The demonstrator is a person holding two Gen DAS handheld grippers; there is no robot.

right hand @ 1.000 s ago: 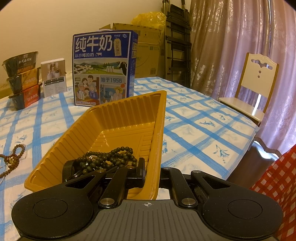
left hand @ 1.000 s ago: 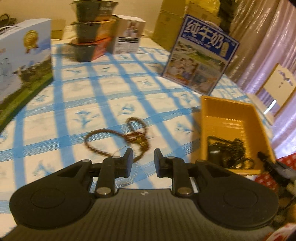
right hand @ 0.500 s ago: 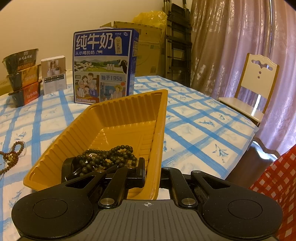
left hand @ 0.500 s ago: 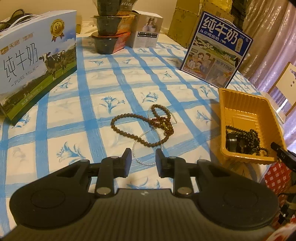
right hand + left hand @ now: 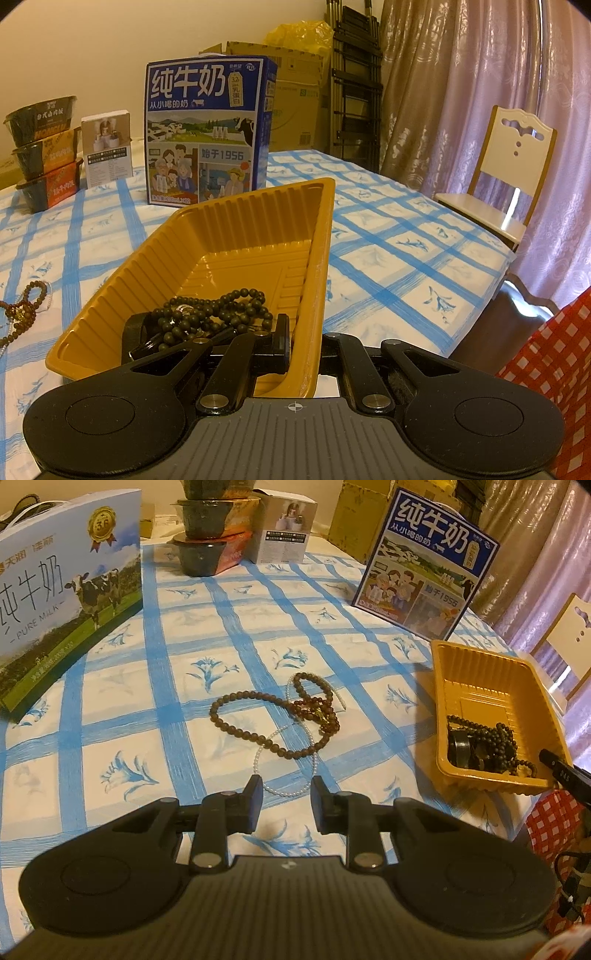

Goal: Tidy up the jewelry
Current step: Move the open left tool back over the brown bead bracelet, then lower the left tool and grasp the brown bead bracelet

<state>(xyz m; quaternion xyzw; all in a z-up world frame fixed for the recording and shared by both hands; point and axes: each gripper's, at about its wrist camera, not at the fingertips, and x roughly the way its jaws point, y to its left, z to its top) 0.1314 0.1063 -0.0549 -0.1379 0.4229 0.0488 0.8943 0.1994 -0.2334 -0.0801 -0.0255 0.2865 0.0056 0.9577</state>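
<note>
Left wrist view, left to right. Pale milk carton printed "纯牛奶", "PURE MILK", with a gold seal reading "36". Three stacked food bowls behind it, then one small white box. Blue milk carton reads "纯牛奶", "从小喝的奶", "始于1956".

Left hand-held gripper: jaws partly apart, nothing between them, poised over the near end of a white pearl strand. No contact visible. One brown bead necklace lies looped on the blue-checked counter, tangled with the pearl strand and with a darker reddish bead loop. So three strands out on the counter; the count inside the knot is uncertain.

Orange plastic tray sits right of the strands, at the counter edge. It holds dark beads and one black ring-like piece.

Right wrist view. Right hand-held gripper: jaws clamped on the tray's near right wall, one finger inside, one outside. One white chair stands at far right.
</note>
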